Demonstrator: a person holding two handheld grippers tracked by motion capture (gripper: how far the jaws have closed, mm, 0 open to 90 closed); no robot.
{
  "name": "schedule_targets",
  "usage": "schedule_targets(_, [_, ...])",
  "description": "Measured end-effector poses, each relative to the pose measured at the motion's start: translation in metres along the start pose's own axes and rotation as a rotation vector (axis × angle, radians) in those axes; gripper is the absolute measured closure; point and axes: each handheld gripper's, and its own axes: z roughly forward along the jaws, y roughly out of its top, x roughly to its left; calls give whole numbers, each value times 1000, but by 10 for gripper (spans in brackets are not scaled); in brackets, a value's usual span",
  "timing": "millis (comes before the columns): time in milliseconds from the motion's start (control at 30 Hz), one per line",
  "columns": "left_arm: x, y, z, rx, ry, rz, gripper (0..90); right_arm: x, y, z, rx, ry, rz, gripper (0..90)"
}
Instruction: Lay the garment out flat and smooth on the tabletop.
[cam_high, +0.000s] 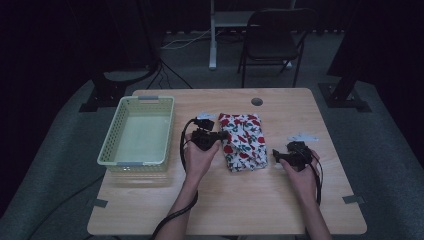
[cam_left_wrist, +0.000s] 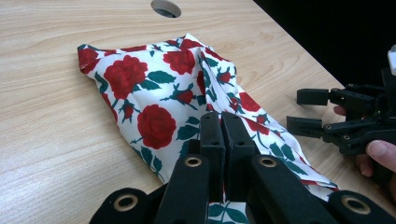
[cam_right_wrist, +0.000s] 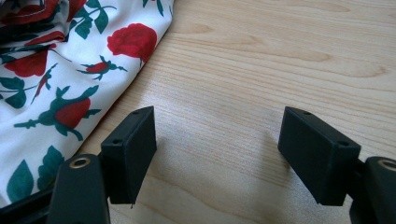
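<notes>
— While both hands rest on the wooden table (cam_high: 280, 205), what does the left gripper (cam_high: 223, 135) do at the rose-print cloth (cam_high: 243, 141)?

— Its jaws stand pressed together, tips over the cloth's left edge. In the left gripper view the closed pair sits against the fabric (cam_left_wrist: 154, 100), and whether a fold is pinched between them cannot be told. The cloth lies bunched near the middle of the table, slightly right of centre.

— And the right gripper (cam_high: 276, 156)?

— Its jaws are wide apart, with nothing between them but bare wood. It sits just beside the cloth's lower right corner, pointing toward it. The right gripper view shows the fabric's hem (cam_right_wrist: 70, 79) just to the left of the left jaw, apart from it.

— How much room lies around the cloth?

— Open tabletop runs in front of it down to the near edge, between the two forearms. To its right, bare wood reaches the table's right edge, broken by the right hand. Behind it a round cable hole (cam_high: 257, 101) sits near the far edge. A pale green basket (cam_high: 111, 145) stands at the left side, its long wall well apart from the cloth, with the left hand in the gap between.

— Beyond the table?

— A folding chair (cam_high: 277, 35) stands on the grey floor behind the far edge.
</notes>
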Motion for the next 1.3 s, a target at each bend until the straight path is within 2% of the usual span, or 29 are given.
schedule_targets(1300, [17,-2,-18,-26,30,-25,900,0,0,0,0,0,0,272])
